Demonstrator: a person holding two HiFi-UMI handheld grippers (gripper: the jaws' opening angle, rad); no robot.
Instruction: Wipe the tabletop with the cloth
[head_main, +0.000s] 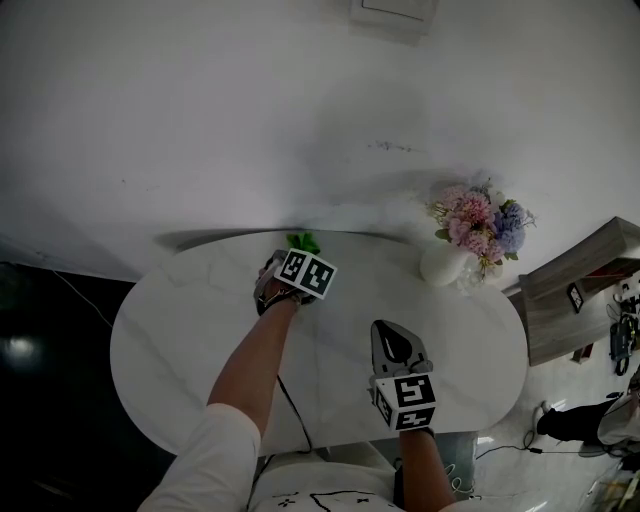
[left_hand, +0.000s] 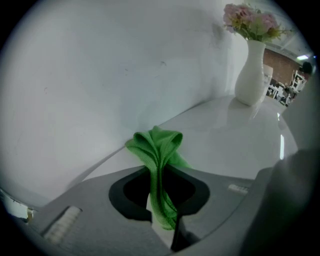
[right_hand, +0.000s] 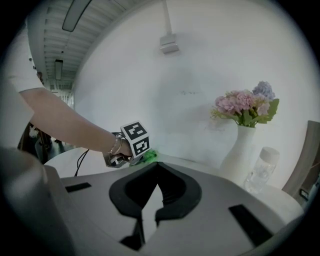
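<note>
A green cloth (left_hand: 159, 150) hangs bunched between the jaws of my left gripper (left_hand: 162, 220), which is shut on it. In the head view that gripper (head_main: 297, 252) is at the far edge of the white marble tabletop (head_main: 200, 320), close to the wall, with the cloth (head_main: 303, 241) showing just past its tips. My right gripper (head_main: 385, 330) hovers over the near middle of the table, shut and holding nothing. From the right gripper view (right_hand: 150, 212) the left gripper's marker cube (right_hand: 136, 140) and the cloth (right_hand: 149, 156) sit ahead.
A white vase (head_main: 440, 265) of pink and purple flowers (head_main: 480, 225) stands at the table's back right. A clear bottle (right_hand: 260, 170) is beside the vase (right_hand: 239, 150). A wooden shelf (head_main: 580, 290) is off the right edge. The white wall (head_main: 250, 130) runs directly behind the table.
</note>
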